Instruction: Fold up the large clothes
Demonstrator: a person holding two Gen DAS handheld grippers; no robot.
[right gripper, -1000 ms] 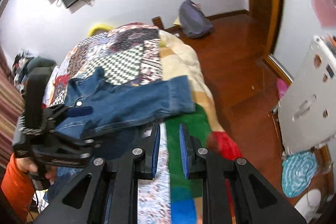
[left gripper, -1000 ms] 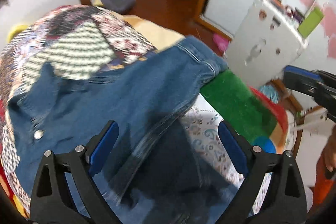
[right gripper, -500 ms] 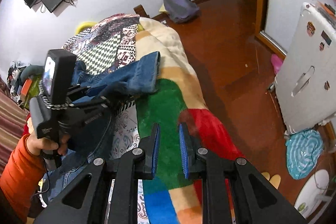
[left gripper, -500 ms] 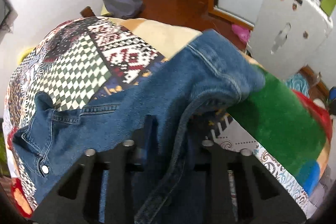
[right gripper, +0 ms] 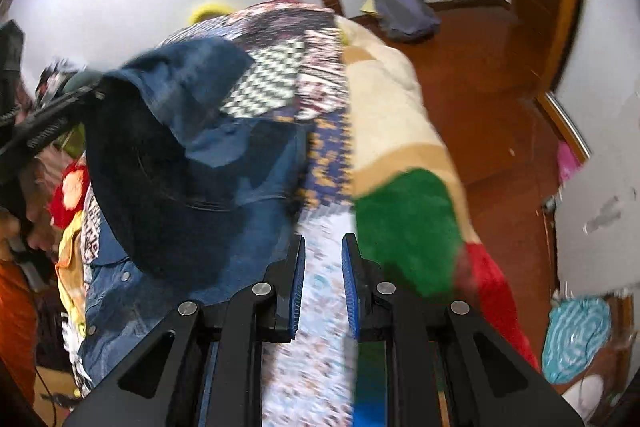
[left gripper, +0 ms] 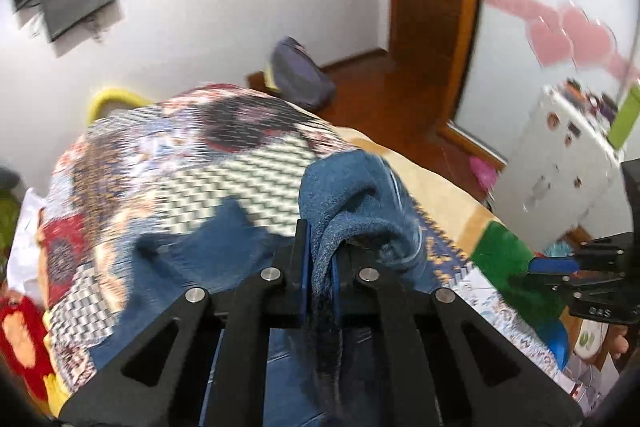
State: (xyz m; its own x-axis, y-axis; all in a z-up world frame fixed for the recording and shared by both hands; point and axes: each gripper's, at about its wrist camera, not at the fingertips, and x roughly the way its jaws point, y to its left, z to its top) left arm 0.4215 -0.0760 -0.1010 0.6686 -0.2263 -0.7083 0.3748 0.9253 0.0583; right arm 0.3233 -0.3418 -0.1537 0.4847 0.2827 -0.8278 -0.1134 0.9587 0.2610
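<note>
A blue denim jacket (left gripper: 208, 259) lies on a patchwork bedspread (left gripper: 168, 163). My left gripper (left gripper: 320, 263) is shut on the jacket's sleeve cuff (left gripper: 356, 203) and holds it lifted above the bed. In the right wrist view the lifted sleeve (right gripper: 168, 99) hangs from the left gripper at the far left, over the jacket's body (right gripper: 224, 195). My right gripper (right gripper: 323, 287) is nearly shut and holds nothing, above the bed's light floral patch (right gripper: 320, 347). It shows at the right edge of the left wrist view (left gripper: 556, 267).
The bed's right edge drops to a wooden floor (right gripper: 492, 99). A grey bag (right gripper: 404, 11) lies on the floor by the far wall. A white cabinet (left gripper: 560, 179) stands right of the bed. A teal cloth (right gripper: 576, 339) lies on the floor.
My left gripper closed on the sleeve cuff and lifted it up and back over the jacket. My right gripper stayed nearly shut and empty and swung back over the bed.
</note>
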